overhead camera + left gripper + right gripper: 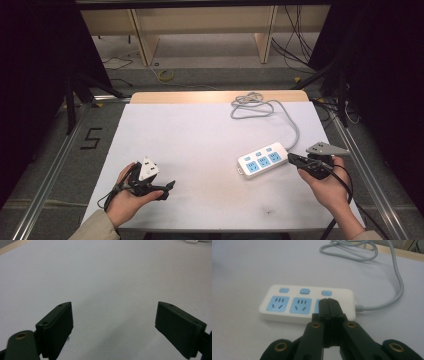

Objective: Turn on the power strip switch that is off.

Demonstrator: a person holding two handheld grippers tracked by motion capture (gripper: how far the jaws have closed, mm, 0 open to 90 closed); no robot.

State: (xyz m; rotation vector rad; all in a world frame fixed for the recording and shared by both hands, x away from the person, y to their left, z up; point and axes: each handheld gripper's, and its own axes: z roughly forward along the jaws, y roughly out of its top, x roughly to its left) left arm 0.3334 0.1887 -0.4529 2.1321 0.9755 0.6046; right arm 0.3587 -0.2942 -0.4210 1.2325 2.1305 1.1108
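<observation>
Showing the right hand-held gripper, jaws pressed together with nothing between them, poised at the right end of a white power strip with three blue sockets and three blue switches. Lying near the right edge of the worktop, about midway between front and back, with its grey cord running back to a loose coil at the back edge. Resting near the front left corner, well apart from the strip: the left hand-held gripper, jaws spread wide over bare surface and holding nothing.

Risks from here, as judgement: closed tips set against the strip's end or edge likely to shove the light casing across the smooth top rather than press a switch; a push off-centre likely to swing the strip about its cord; tips landing between two switches, or on a socket face, likely to do nothing; no bracing available while the left tool stays far off.

Surface: plain white sheet, matte, faintly smudged toward the middle, over a pale wooden top visible along the back edge. Surroundings: grey floor, wooden frame and loose cables beyond, dark drapes at both sides, metal rails along the floor.
</observation>
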